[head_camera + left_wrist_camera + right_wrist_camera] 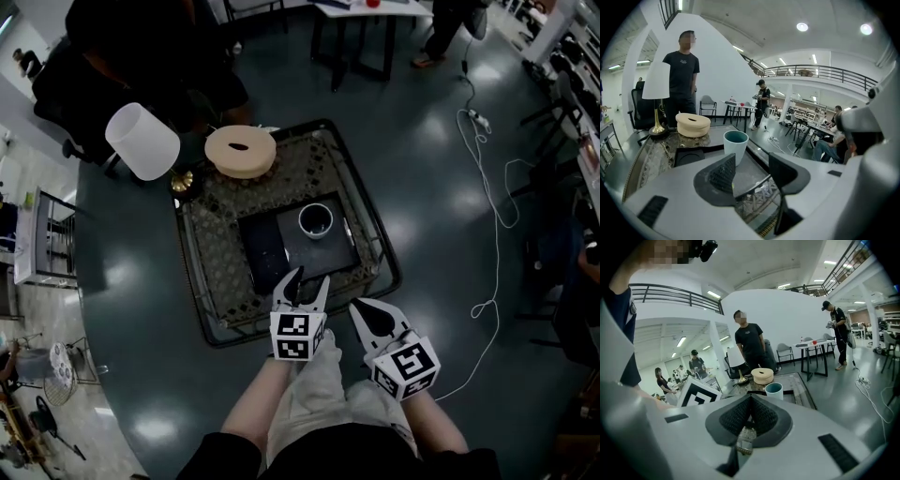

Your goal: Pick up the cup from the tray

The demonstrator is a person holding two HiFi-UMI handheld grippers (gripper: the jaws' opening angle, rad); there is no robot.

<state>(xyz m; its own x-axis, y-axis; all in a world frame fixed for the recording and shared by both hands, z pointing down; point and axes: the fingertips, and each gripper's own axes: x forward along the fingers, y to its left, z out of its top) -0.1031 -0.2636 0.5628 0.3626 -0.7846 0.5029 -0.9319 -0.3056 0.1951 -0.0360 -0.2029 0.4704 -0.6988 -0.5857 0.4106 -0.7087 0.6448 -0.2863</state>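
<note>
A pale blue-grey cup (pixel 316 220) stands upright on the dark tray (pixel 333 253) in the middle of the low table. My left gripper (pixel 307 282) hovers at the tray's near edge, short of the cup, jaws open with nothing between them. In the left gripper view the cup (pixel 735 146) stands just beyond the left gripper (pixel 752 171), slightly left of the gap. My right gripper (pixel 362 312) is off the table's near right corner, shut and empty. From the right gripper view the cup (pixel 773 390) shows past the closed right gripper (pixel 751 402).
The wicker-topped table (pixel 217 253) also bears a round beige box (pixel 241 151) and a white-shaded lamp (pixel 142 141) at its far left. A dark square pad (pixel 264 251) lies on the tray's left. A person (pixel 680 79) stands behind the table. A white cable (pixel 490 197) runs across the floor on the right.
</note>
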